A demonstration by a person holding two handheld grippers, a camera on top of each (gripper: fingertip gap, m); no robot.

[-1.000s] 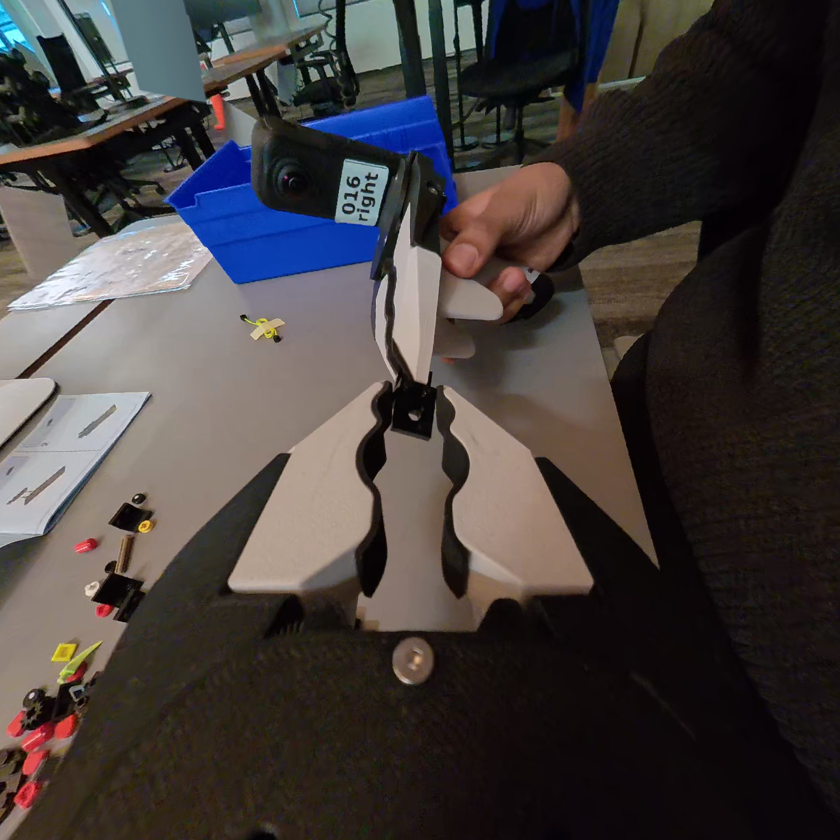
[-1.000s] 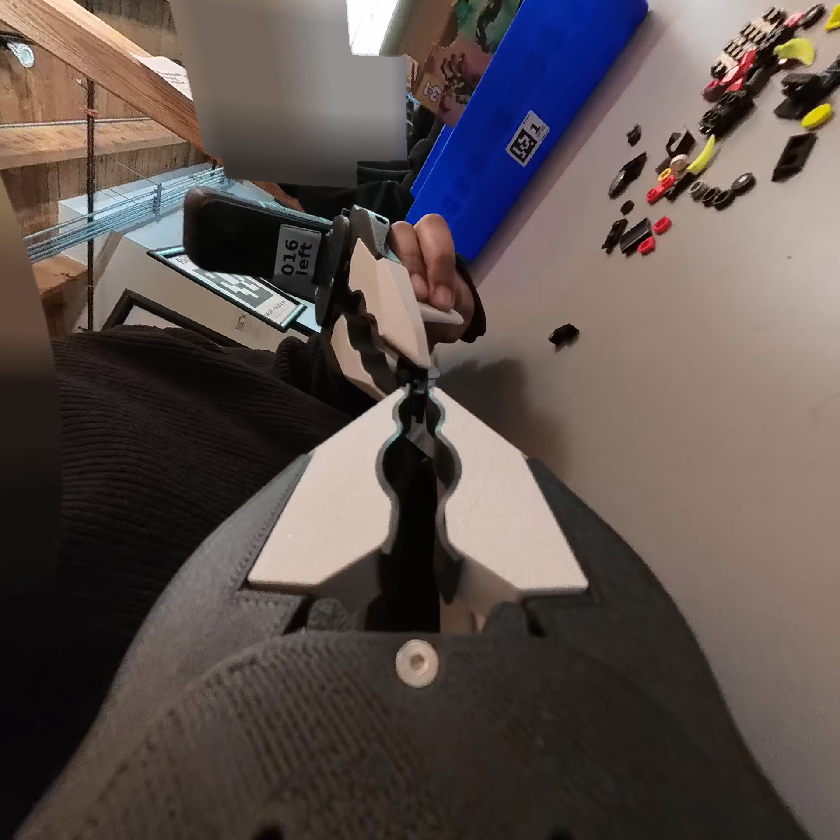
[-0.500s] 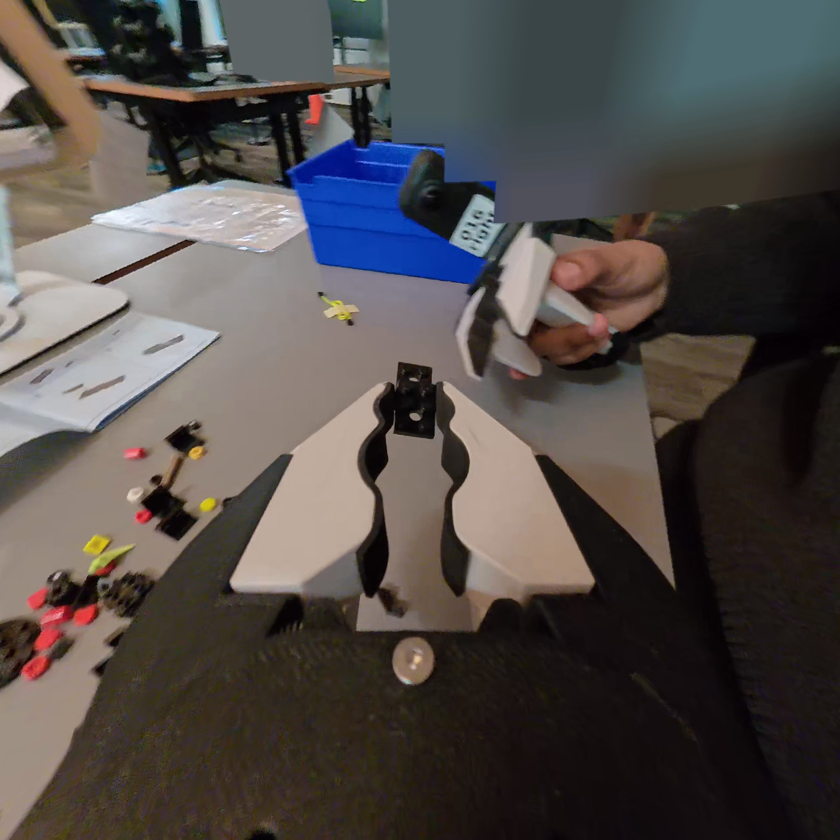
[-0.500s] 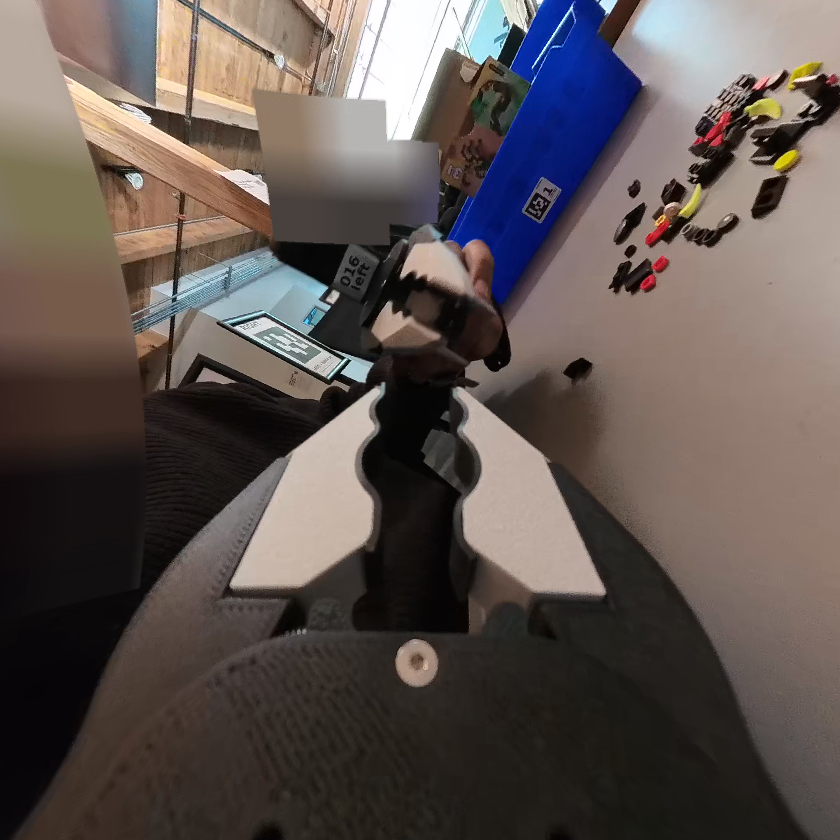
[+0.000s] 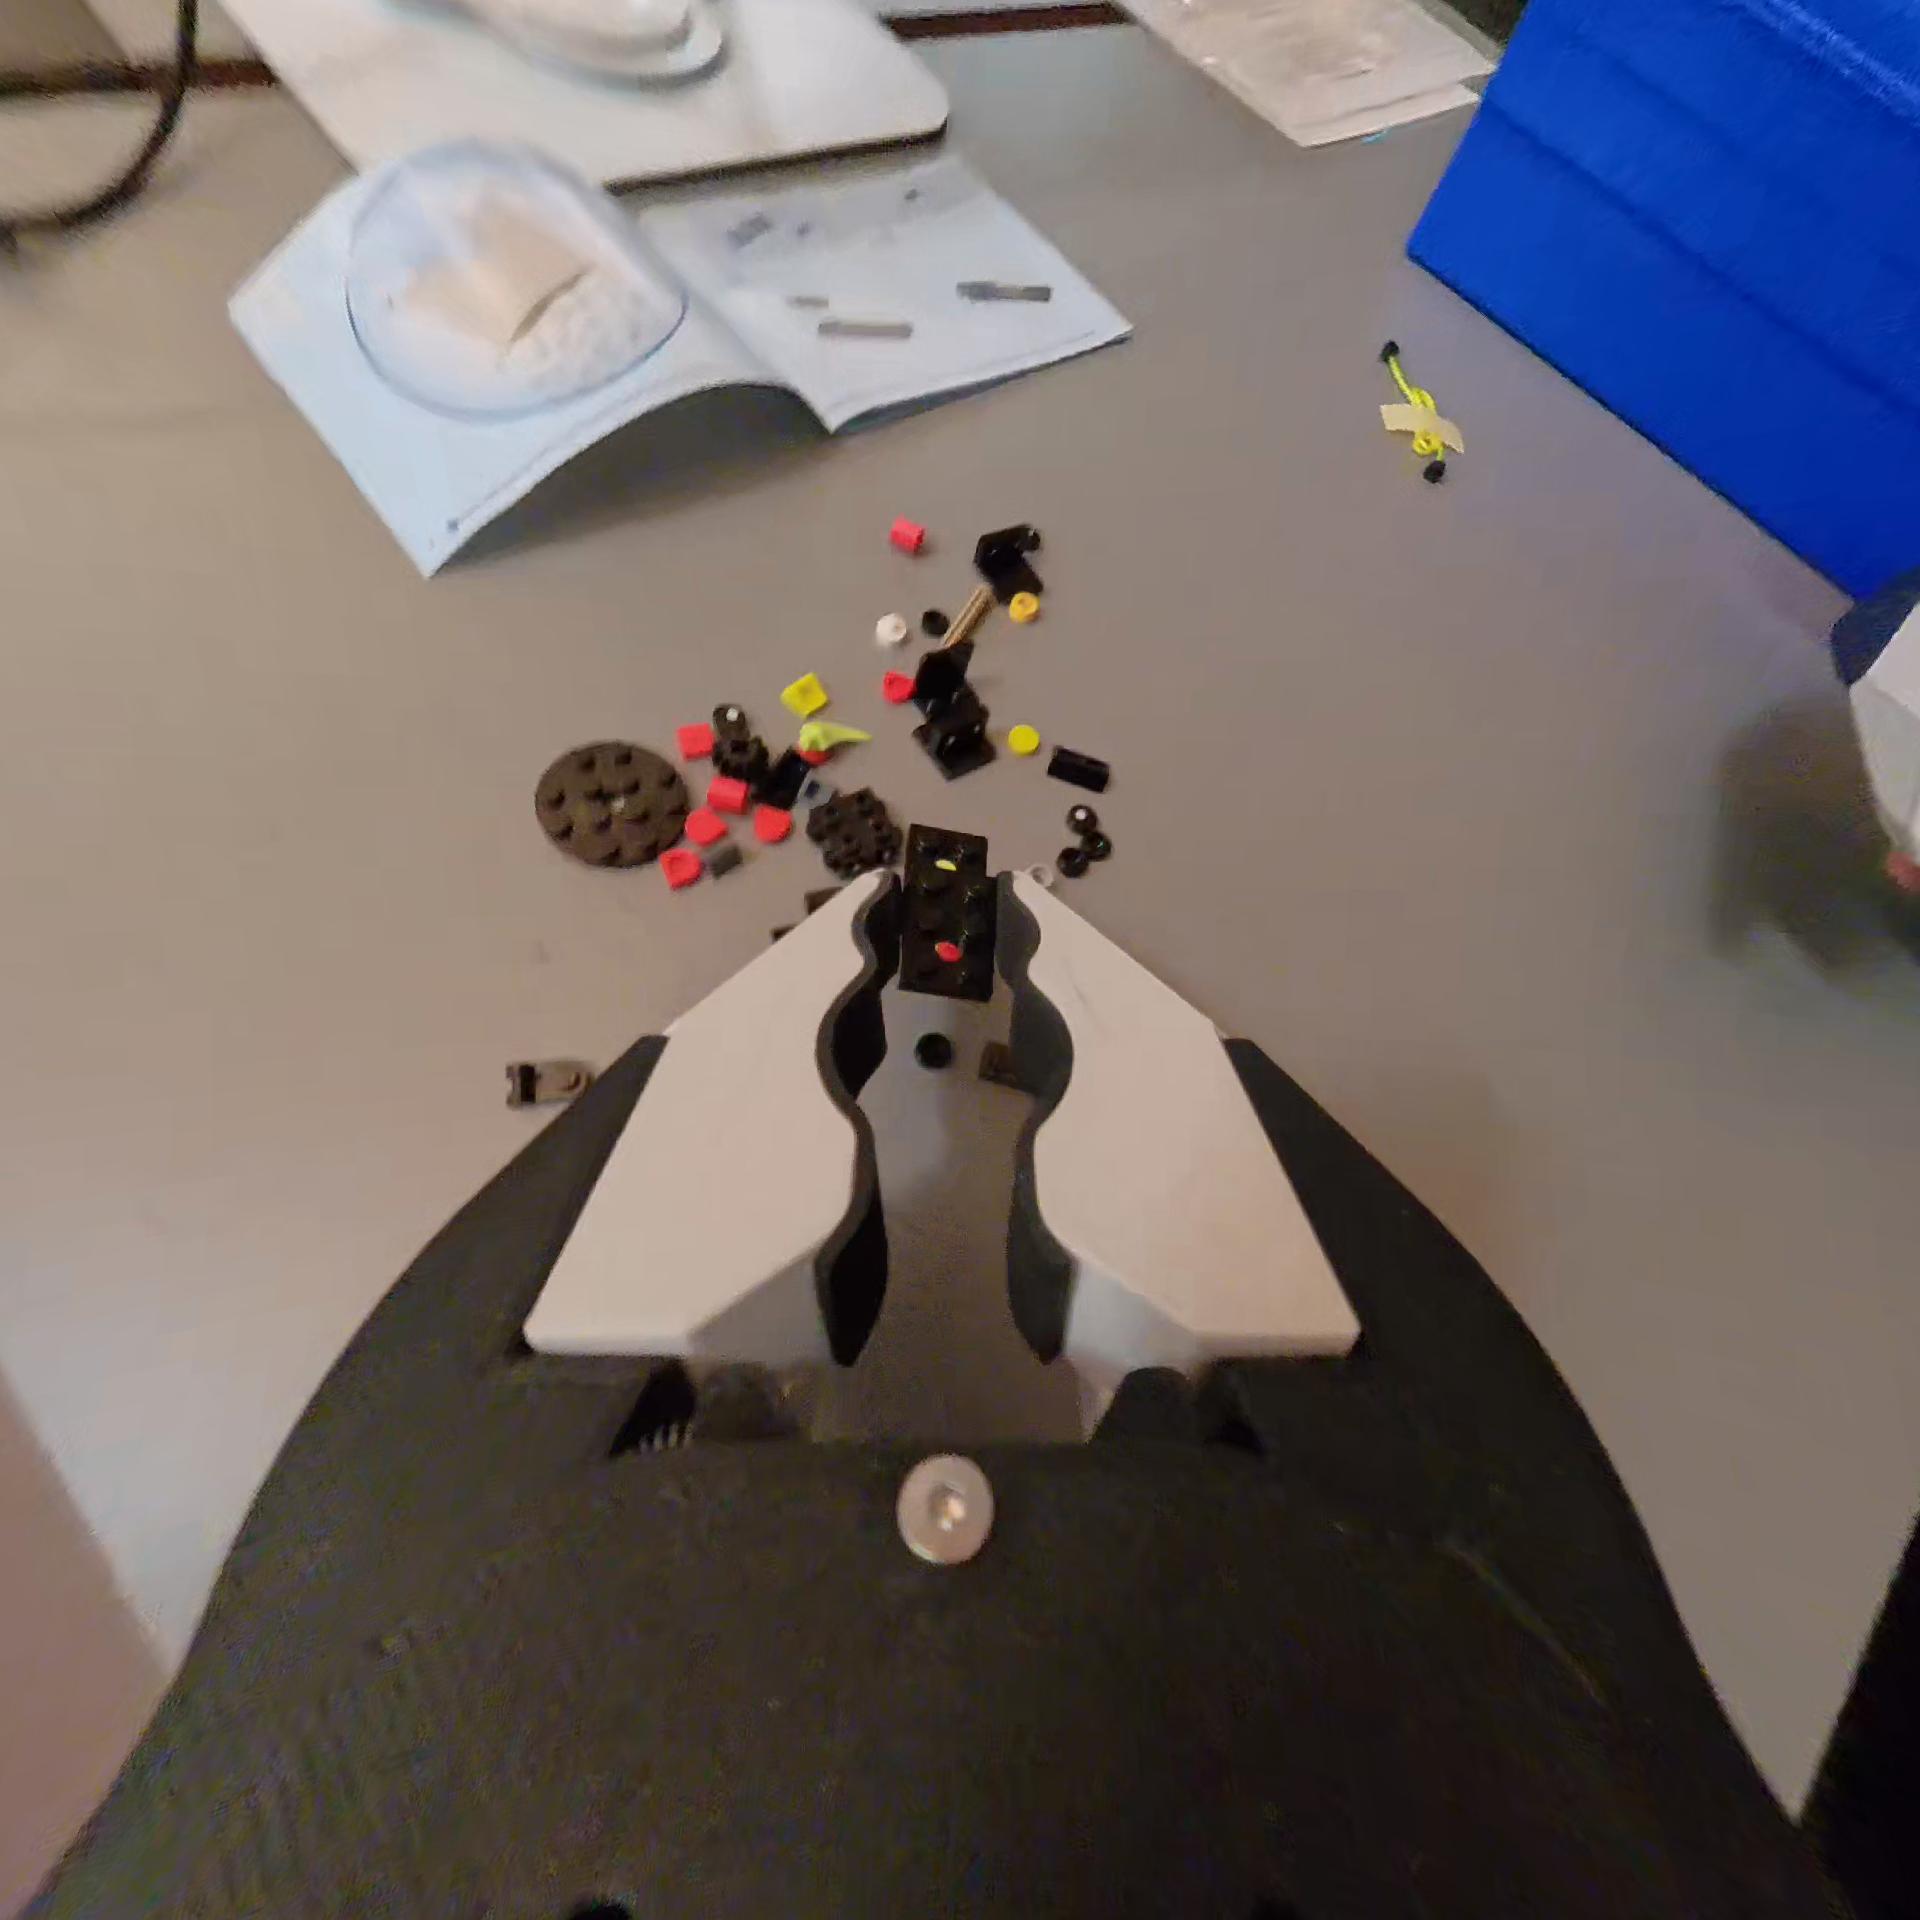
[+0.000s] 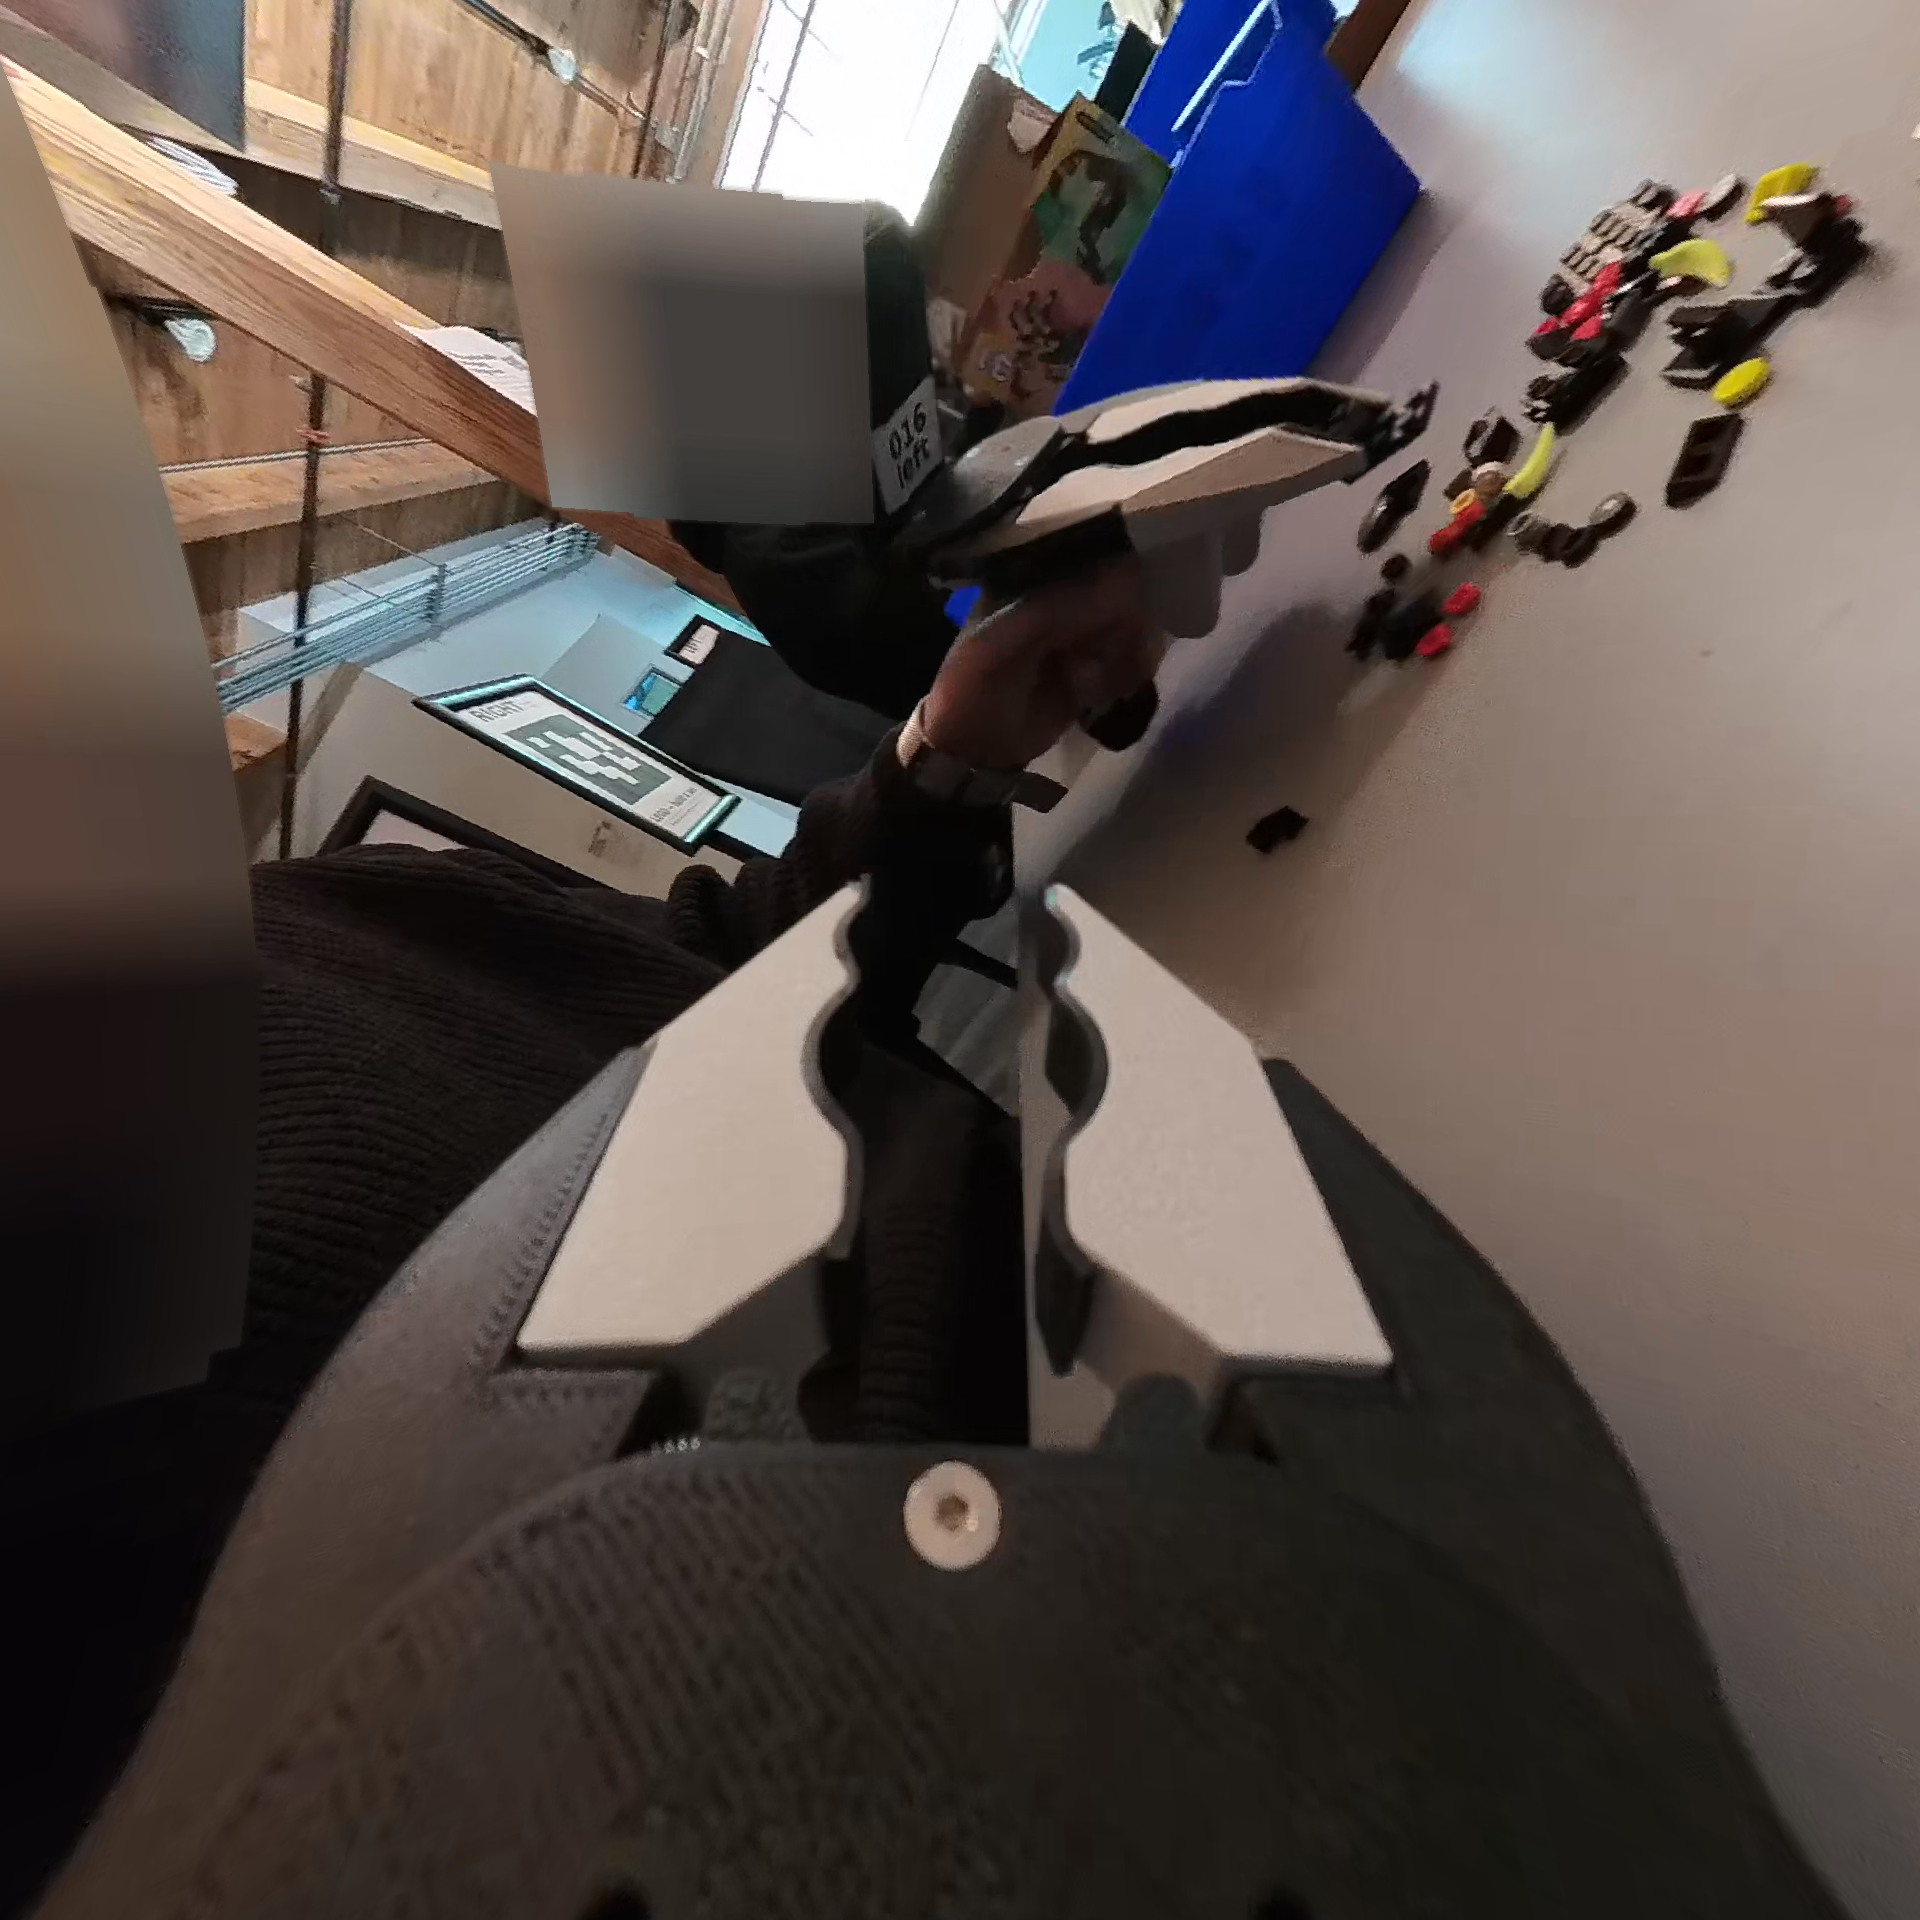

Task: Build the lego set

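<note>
Grey matte tabletop [image 5: 312,935] fills the left wrist view. Far L: an open pale-blue booklet [image 5: 883,312] w/ a clear plastic dome [image 5: 509,281] resting on its left page. Centre: loose small toy-brick parts, mostly black, red & yellow, incl. a round black studded plate [image 5: 611,802], red rounded bits [image 5: 727,795] and a lime curved piece [image 5: 831,738]. Left gripper [image 5: 943,914], pale grey wedge fingers w/ wavy black inner pads, is narrowly parted and clamps a black studded brick [image 5: 943,925] at the tips, pads pressed to its two sides; brick sits above the parts pile, tilted, w/ a yellow and a red speck on its face. Under the fingers: a black round stud [image 5: 933,1051] on the table. R of that: a yellow-green cord w/ tape [image 5: 1418,405], then a glossy blue plastic bin [image 5: 1714,260]; inside not visible.

Right wrist view: right gripper [image 6: 951,914], same grey fingers, stands moderately open w/ nothing between the pads; behind the gap, a dark knit sleeve [image 6: 914,935]. Further R, one black piece [image 6: 1276,828] lies alone on the table.
</note>
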